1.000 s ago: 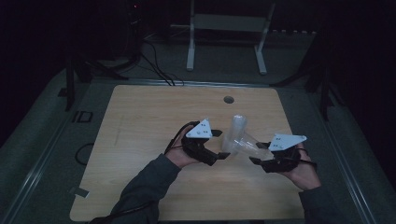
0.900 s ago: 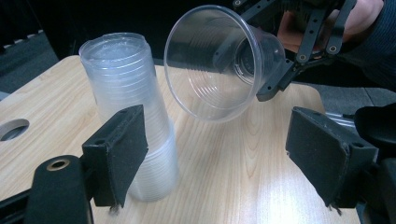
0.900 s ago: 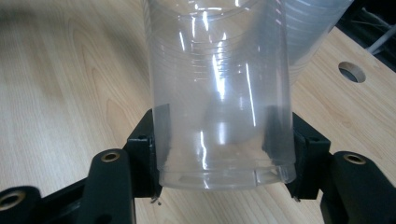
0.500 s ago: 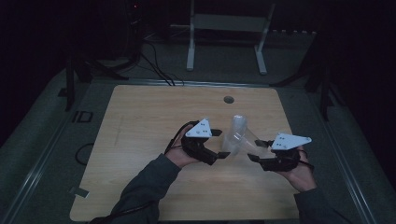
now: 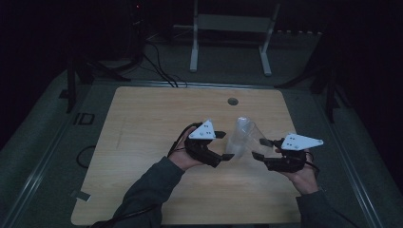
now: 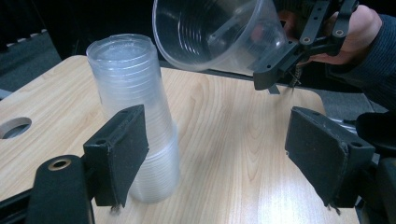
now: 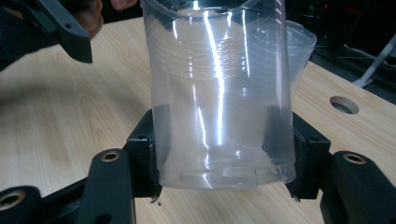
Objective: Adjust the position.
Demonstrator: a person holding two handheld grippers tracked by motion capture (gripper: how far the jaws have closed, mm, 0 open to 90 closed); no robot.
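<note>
A stack of clear plastic cups [image 6: 135, 116] stands upside down on the wooden table [image 6: 233, 140]; it also shows in the high view [image 5: 239, 137]. My left gripper [image 6: 222, 154] [image 5: 224, 145] is open. The stack stands just inside its left jaw, and no pad presses on it. Its jaws have just been closing a little. My right gripper [image 7: 224, 158] [image 5: 260, 148] is shut on the base of a single clear cup [image 7: 219, 93]. It holds that cup tilted in the air, mouth toward the stack [image 7: 301, 46]. From the left gripper view the held cup [image 6: 219, 32] hangs above and right of the stack.
A round cable hole [image 5: 232, 101] sits near the table's far edge. A white metal stand [image 5: 230, 28] is on the floor behind the table. Cables [image 5: 157, 66] run across the floor at the back left. The room around is dark.
</note>
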